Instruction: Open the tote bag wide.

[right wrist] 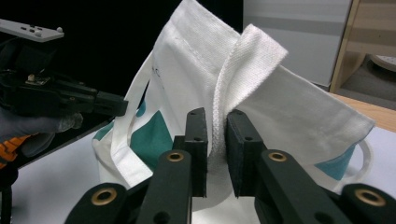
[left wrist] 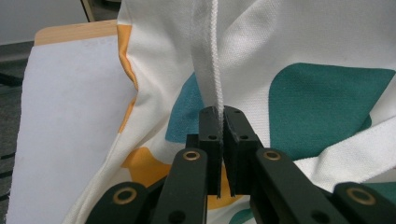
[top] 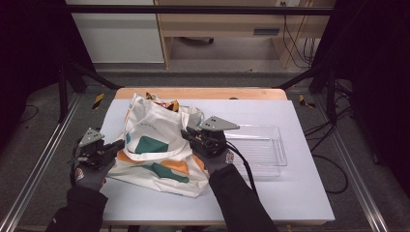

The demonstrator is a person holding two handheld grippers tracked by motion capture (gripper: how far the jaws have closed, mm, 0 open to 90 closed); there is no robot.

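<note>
High view. White canvas tote bag with teal and orange shapes (top: pixel 157 150): it lies on the pale table top (top: pixel 290 193), between my two claws and touching both. Cloth creased, mouth toward the far edge, something striped yellow and black showing at the opening. My left gripper (top: pixel 118 146) meets the bag's left edge; my right gripper (top: pixel 187 135) meets its right upper side. Clear plastic tray (top: pixel 263 150): on the table just right of my right hand, close beside the bag.

Left gripper view. Bag: directly ahead of my jaws, its printed face rising behind them. Woven white strap (left wrist: pixel 210 60): it runs down from the top of the frame straight into my claw. Teal patch to the right, orange patch low and to the left, bare table at the far left. Left claw: jaws closed almost fully, pads pinching the strap between them.

Right gripper view. Bag: directly ahead, its cloth pulled up off the table into a peak. A second folded white webbing handle (right wrist: pixel 243 65) drops from that peak into my claw. Teal print shows low on both sides. Right claw: jaws drawn in on the handle, pads pressing it from both sides. My left gripper (right wrist: pixel 112 105) appears at the far left, at the bag's edge.
</note>
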